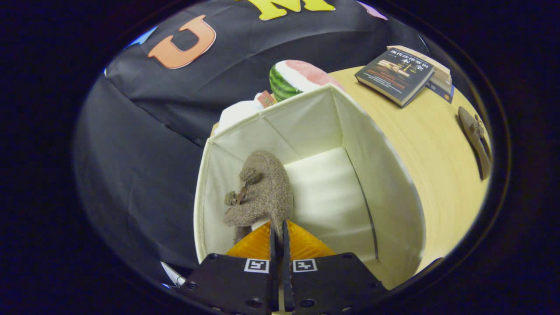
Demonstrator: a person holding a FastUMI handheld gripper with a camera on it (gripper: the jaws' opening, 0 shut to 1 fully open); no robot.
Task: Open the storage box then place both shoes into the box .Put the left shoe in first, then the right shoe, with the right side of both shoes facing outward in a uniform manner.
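An open cream fabric storage box stands on the wooden table, seen from above. A brown fuzzy shoe with a small bow hangs inside the box, close to its left wall. My gripper is shut on the shoe's edge, both fingers pinching it just above the box's interior. The second brown shoe lies flat on the table to the right of the box, beyond its right wall. The box floor to the right of the held shoe is bare white.
A stack of books lies on the table beyond the box to the right. A plush watermelon slice and a white item sit behind the box's far wall. The black booth cloth hangs at left.
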